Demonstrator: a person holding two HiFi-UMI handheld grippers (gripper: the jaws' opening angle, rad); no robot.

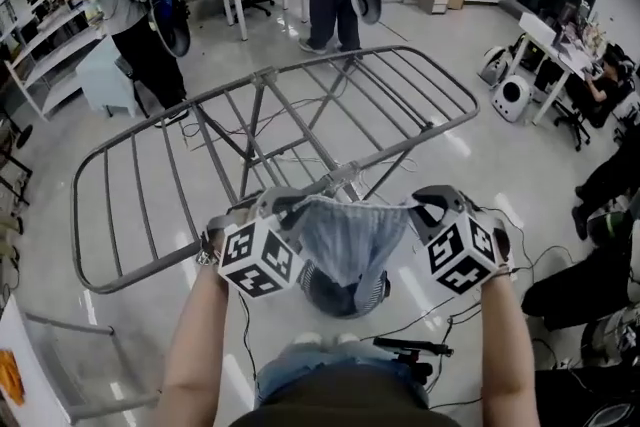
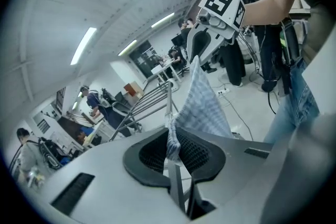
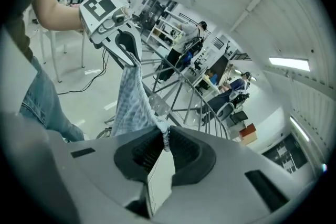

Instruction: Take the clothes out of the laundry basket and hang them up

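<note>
My left gripper (image 2: 172, 150) and right gripper (image 3: 164, 140) each clamp an edge of the checked cloth (image 1: 345, 237), stretched beside the drying rack (image 1: 300, 95).

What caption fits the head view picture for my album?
Left gripper and right gripper hold a checked cloth above the basket, by the drying rack.

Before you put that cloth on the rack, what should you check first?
1. Left tool shut on the cloth: ok.
2. Right tool shut on its other edge: ok.
3. Cloth spread between both tools: ok, though it sags in the middle.
4. Cloth's bottom clear of the basket: cannot tell.
5. Drying rack unfolded, bars bare: ok.
</note>
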